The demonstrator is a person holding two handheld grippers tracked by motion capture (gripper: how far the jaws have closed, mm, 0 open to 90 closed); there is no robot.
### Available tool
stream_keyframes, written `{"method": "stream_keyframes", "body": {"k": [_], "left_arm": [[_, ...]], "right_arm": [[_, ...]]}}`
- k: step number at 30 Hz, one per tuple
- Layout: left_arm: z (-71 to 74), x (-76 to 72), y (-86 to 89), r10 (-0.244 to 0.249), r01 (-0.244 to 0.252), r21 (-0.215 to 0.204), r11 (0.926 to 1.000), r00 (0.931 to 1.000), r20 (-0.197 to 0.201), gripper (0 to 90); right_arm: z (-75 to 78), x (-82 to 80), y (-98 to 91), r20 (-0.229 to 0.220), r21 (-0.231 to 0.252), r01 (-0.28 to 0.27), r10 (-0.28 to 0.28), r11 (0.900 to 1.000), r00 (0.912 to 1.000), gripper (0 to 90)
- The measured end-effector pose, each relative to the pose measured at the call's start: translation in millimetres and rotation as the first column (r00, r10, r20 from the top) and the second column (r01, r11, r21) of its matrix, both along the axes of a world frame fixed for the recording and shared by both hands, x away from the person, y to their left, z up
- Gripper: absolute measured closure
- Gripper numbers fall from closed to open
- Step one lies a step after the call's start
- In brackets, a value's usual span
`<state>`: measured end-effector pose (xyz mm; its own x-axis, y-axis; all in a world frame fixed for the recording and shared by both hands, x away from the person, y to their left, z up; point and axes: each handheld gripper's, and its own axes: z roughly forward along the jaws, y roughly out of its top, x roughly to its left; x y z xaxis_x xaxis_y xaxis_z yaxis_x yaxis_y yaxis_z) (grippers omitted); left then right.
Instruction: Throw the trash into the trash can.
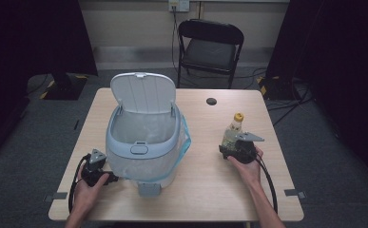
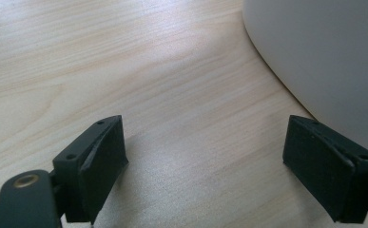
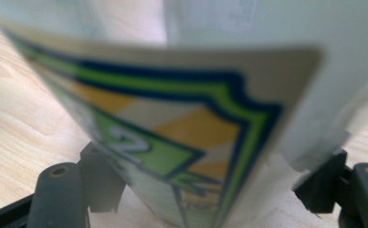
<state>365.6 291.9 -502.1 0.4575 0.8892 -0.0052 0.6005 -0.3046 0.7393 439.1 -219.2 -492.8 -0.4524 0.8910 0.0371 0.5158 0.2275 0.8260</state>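
One bottle (image 1: 232, 131), one bin (image 1: 142, 142), one chair (image 1: 209, 47) and two tools are what I count here. The bottle stands upright at the right of centre in the high view, its long axis vertical and its yellow cap pointing straight up, resting on the wooden bench (image 1: 205, 180). The right tool (image 1: 230, 148) sits low on the bench just below the bottle in that frame, with the person's right hand (image 1: 248, 166) behind it. In the right gripper view the bottle (image 3: 181, 142) rises up between the two black jaws, its green, blue and orange label blurred by closeness; the jaws stand wide on either side of it and I cannot make out either pad pressing on it, so the tool reads as open around the bottle's base.

The bin stands in the middle of the high view, pale blue-grey, with its single lid tipped up and back toward the top of the frame, a clear liner inside and a foot pedal at its lower edge. The left tool (image 1: 94, 164) rests at the lower left, just beside the bin's base, held by the left hand (image 1: 87, 190). In the left gripper view its jaws are spread wide over bare wood, with the bin's (image 2: 324, 57) curved wall at the upper right.

The black folding chair stands beyond the far edge of the bench, at the top of the frame.
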Motion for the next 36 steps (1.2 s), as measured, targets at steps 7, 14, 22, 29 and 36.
{"method": "stream_keyframes", "body": {"k": [7, 14, 22, 29, 36], "left_arm": [[0.1, 0.1, 0.2, -0.002, 0.002, -0.001, 1.0000, 1.0000, -0.002, 13.6], [0.1, 0.1, 0.3, -0.003, 0.003, -0.001, 1.0000, 1.0000, -0.002, 13.6], [0.1, 0.2, 0.3, -0.004, 0.004, -0.002, 1.0000, 1.0000, -0.002, 13.6], [0.1, 0.2, 0.3, -0.004, 0.004, -0.002, 1.0000, 1.0000, -0.002, 13.6], [0.1, 0.3, 0.3, -0.004, 0.004, -0.002, 1.0000, 1.0000, -0.002, 13.6]], "right_arm": [[2.8, 0.6, 1.5, -0.010, -0.020, 0.002, -0.002, 0.9998, 1.0000, 27.3], [4.2, -1.3, 1.5, -0.013, -0.009, -0.012, 0.012, 0.9999, 0.9998, 27.5], [14.3, -8.8, 2.9, 0.022, 0.021, -0.036, 0.035, 0.9992, 0.9991, 27.6], [22.2, -16.3, 1.7, 0.035, 0.065, -0.042, 0.040, 0.9970, 0.9986, 27.6], [35.9, -25.5, -0.3, 0.085, 0.081, -0.052, 0.045, 0.9953, 0.9954, 27.6]]}}
